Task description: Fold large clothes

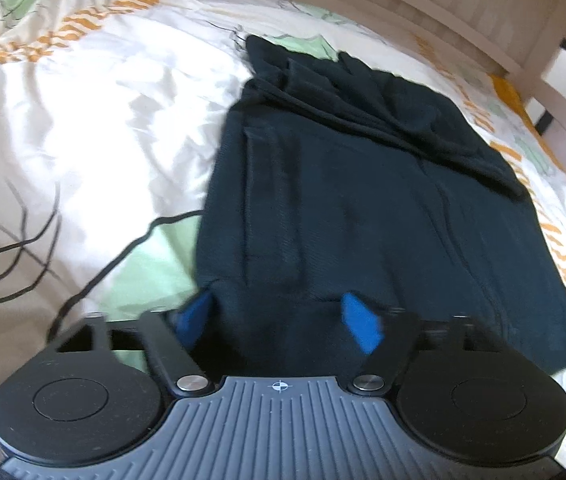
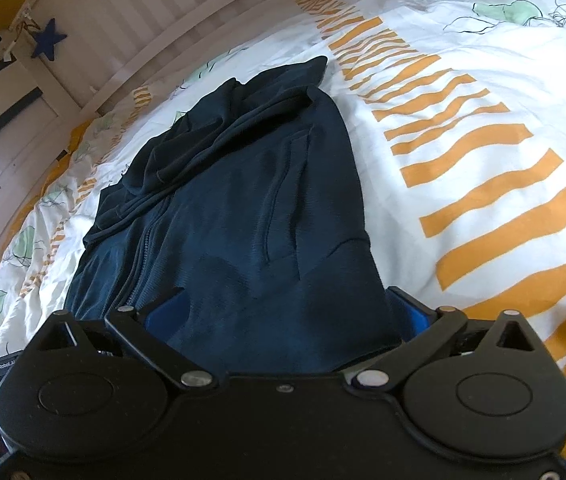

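Lying on patterned duvet [image 2: 463, 92], navy hoodie [image 2: 243, 208], both claws spread wide around its near edge, wooden bedframe [image 2: 123, 20] behind.

My left claw [image 1: 281, 320] is ribbed grey with blue pads (crosshair mark); my right claw [image 2: 289, 312] is matte black, silver pivot screws.

A home bedroom: patterned duvet [image 2: 463, 128] on a slatted wooden bedframe [image 2: 131, 32].

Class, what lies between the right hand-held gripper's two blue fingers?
The dark navy zip-up hoodie fills the right hand-held gripper, shown in the right wrist view.
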`<action>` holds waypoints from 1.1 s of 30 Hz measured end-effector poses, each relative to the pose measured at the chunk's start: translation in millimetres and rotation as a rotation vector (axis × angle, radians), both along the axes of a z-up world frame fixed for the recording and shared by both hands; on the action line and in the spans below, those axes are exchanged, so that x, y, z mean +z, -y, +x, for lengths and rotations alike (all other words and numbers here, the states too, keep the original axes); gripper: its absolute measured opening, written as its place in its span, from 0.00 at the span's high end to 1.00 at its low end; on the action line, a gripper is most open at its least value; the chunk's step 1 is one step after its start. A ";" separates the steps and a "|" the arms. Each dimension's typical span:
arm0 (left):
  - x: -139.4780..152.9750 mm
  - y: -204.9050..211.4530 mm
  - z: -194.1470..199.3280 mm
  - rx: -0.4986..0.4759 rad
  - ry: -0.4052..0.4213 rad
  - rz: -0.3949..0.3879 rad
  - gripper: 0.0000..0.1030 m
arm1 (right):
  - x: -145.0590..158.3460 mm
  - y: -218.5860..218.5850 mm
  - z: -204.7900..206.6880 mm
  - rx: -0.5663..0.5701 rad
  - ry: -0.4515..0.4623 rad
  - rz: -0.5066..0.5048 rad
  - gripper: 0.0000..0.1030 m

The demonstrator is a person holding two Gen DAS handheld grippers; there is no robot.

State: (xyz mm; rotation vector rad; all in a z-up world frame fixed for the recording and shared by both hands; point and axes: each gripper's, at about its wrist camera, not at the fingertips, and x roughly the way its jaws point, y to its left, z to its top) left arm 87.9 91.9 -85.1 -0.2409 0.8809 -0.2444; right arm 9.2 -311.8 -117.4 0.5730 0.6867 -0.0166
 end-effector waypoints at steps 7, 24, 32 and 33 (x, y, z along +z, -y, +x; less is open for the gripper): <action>6.2 -9.6 -1.9 0.052 0.016 -0.044 0.75 | 5.2 -2.5 -1.7 -0.011 -0.012 -0.047 0.70; 37.7 -22.1 -7.7 0.053 0.130 -0.191 0.85 | 26.9 5.9 -4.8 0.016 0.123 0.090 0.84; 65.4 -19.4 16.4 0.053 0.195 -0.285 0.85 | 55.8 3.2 13.3 0.034 0.204 0.120 0.84; 69.8 -19.0 21.5 0.053 0.206 -0.295 0.85 | 57.8 3.5 16.2 0.032 0.214 0.128 0.84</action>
